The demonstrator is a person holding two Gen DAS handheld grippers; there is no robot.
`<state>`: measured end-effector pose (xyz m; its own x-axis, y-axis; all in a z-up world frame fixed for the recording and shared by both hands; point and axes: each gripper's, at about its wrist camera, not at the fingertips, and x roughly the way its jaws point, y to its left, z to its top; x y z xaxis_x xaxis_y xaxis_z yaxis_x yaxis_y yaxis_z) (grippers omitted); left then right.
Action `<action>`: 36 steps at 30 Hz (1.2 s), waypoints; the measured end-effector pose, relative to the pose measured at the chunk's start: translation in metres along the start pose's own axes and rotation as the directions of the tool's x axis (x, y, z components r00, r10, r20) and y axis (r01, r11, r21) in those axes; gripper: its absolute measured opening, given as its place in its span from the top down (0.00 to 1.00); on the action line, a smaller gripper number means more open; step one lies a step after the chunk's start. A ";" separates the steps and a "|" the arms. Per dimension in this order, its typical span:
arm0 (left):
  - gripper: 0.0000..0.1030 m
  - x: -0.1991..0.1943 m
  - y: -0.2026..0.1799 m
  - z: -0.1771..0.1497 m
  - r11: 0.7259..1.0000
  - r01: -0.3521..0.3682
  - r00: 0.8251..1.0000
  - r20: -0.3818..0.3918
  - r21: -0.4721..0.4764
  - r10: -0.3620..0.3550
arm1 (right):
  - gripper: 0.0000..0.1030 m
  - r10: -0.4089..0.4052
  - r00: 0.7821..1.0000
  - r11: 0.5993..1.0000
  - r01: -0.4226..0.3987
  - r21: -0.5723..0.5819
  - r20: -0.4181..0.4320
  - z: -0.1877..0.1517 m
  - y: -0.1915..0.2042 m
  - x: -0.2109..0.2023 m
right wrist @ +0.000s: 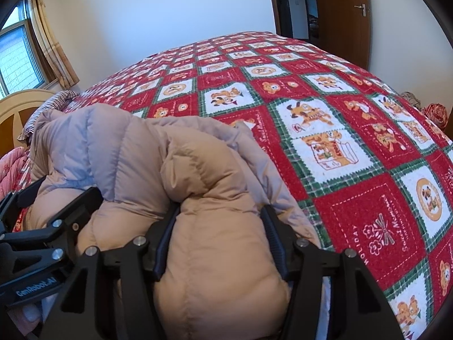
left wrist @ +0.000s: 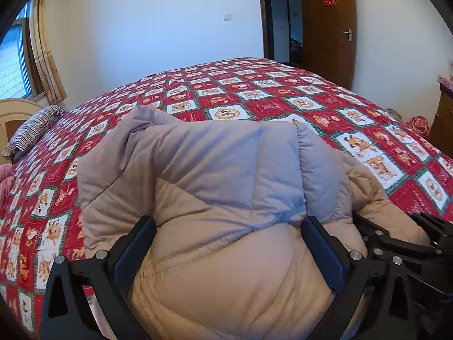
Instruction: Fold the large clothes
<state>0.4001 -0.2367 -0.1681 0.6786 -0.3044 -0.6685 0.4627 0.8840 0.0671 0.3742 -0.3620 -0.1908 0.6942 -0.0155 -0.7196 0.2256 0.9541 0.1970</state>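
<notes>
A puffy beige-and-lilac down jacket (left wrist: 226, 170) lies bunched at the near edge of a bed with a red checked cartoon bedspread (left wrist: 254, 104). My left gripper (left wrist: 228, 221) has its jaws set wide, and the pads press into a thick bulge of the jacket. To its right, the black frame of the other gripper (left wrist: 396, 240) rests against the same garment. In the right wrist view, my right gripper (right wrist: 220, 209) pinches a rounded beige fold of the jacket (right wrist: 198, 170), which swells out around both fingers. The left gripper's frame (right wrist: 56, 218) shows at the lower left.
A striped pillow (left wrist: 36, 124) and a cream headboard (left wrist: 14, 110) are at the left, with a pink quilt (right wrist: 11, 167) below them. A wooden door (left wrist: 328, 28) stands behind the bed. A wooden cabinet (left wrist: 444, 113) and a red bag (left wrist: 419, 124) stand to the right.
</notes>
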 end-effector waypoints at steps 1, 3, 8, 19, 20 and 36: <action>0.01 -0.008 0.005 -0.001 1.000 0.007 1.000 0.003 -0.017 -0.007 | 0.44 0.002 1.000 1.000 -0.002 -0.001 0.003 0.000 0.000 0.000; 0.01 -0.025 0.017 -0.006 0.998 0.026 0.999 0.023 -0.064 -0.024 | 0.43 0.005 1.000 1.000 -0.005 0.001 0.007 -0.001 -0.001 0.001; 0.01 -0.054 0.061 -0.033 0.981 -0.019 0.999 0.030 -0.193 0.025 | 0.43 0.014 1.000 1.000 -0.014 0.008 0.008 0.000 -0.003 0.001; 0.01 -0.037 0.079 -0.064 0.945 0.129 0.990 -0.023 -0.301 -0.143 | 0.13 -0.021 0.997 1.000 0.020 0.018 0.072 -0.015 -0.025 -0.041; 0.01 -0.035 0.081 -0.065 0.940 0.141 0.987 -0.031 -0.311 -0.158 | 0.12 -0.011 0.998 0.999 0.009 0.033 0.057 -0.014 -0.029 -0.038; 0.01 -0.025 0.065 -0.065 0.920 0.189 0.976 -0.042 -0.344 -0.216 | 0.19 0.239 0.970 0.965 -0.230 0.128 -0.055 -0.018 -0.039 -0.010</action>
<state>0.3763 -0.1482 -0.1954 0.5385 -0.4729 -0.6974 0.3571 0.8778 -0.3195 0.3463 -0.3937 -0.2029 0.6895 0.2292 -0.6871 0.1448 0.8858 0.4409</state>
